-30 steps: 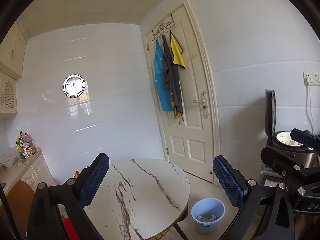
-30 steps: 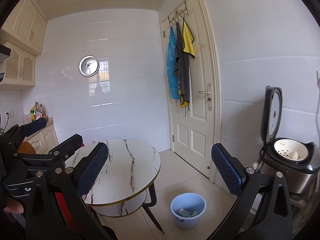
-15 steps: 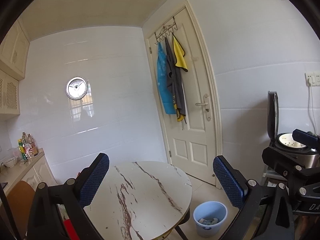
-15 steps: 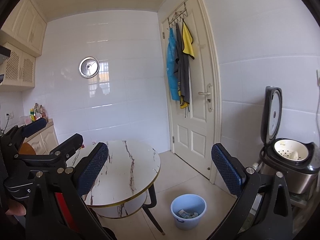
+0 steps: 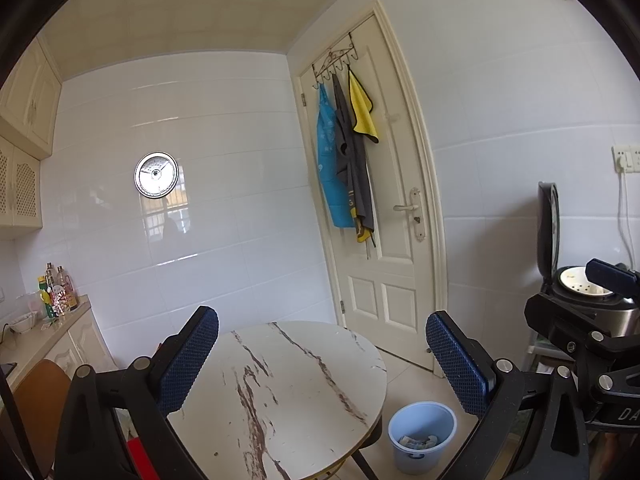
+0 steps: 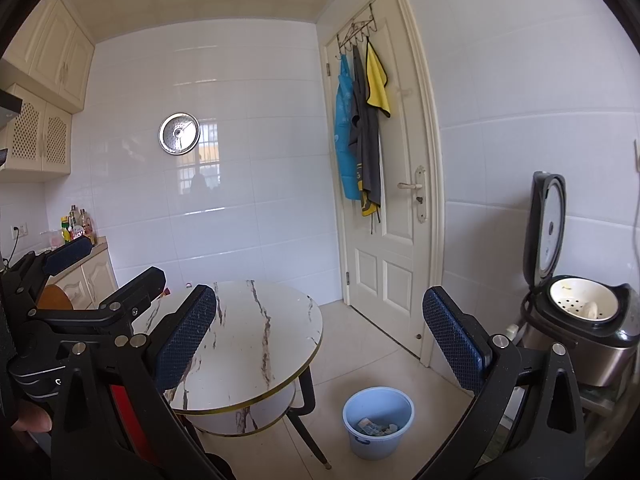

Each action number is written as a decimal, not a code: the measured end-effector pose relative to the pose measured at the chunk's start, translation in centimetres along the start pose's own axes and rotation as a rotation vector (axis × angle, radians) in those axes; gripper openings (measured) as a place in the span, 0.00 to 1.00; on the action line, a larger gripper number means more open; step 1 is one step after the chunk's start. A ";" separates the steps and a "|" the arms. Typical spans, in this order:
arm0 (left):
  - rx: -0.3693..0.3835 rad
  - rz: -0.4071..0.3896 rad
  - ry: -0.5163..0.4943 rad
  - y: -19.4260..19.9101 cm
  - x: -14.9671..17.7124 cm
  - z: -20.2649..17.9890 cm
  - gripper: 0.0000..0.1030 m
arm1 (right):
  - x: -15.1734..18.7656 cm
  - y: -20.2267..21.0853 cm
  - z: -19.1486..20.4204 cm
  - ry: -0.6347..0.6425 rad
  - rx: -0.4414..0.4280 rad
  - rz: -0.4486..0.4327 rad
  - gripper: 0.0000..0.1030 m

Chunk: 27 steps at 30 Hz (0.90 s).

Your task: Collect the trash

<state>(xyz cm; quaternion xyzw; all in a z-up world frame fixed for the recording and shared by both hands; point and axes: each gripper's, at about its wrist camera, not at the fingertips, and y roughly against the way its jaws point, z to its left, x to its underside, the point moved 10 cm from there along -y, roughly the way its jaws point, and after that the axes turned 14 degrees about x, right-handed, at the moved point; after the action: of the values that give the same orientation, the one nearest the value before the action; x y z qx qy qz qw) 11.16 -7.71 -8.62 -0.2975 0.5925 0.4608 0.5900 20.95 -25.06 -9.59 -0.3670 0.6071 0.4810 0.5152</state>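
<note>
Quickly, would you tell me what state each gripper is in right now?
Left gripper: open, holding nothing.
Right gripper: open, holding nothing.

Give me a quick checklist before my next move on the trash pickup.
1. Left gripper empty, jaws wide apart: ok.
2. Right gripper empty, jaws wide apart: ok.
3. Bin upright on the floor beside the table, open top: ok.
4. Trash already lies in the bin, with room above it: ok.
5. Tabletop free of trash in both views: ok, though the near edge is hidden behind the grippers.
6. Trash left elsewhere, on the floor or the table's lower shelf: cannot tell; none shows.
</note>
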 end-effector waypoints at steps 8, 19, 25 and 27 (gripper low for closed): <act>-0.004 0.001 0.003 0.1 -0.1 -0.2 1.00 | 0.0 0.0 0.0 -0.001 -0.001 0.000 1.00; -0.012 0.003 0.007 0.1 -0.1 -0.5 1.00 | 0.1 -0.1 0.2 0.000 -0.002 0.003 1.00; -0.015 0.004 0.009 0.1 -0.1 -0.6 1.00 | 0.1 -0.1 0.2 -0.001 -0.003 0.004 1.00; -0.016 0.005 0.011 0.1 -0.1 -0.7 1.00 | 0.2 -0.1 0.3 0.001 -0.004 0.005 1.00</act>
<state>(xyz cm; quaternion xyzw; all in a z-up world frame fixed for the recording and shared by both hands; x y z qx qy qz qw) 10.83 -8.32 -8.56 -0.3034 0.5927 0.4655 0.5831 21.10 -24.79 -9.82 -0.3666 0.6074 0.4833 0.5130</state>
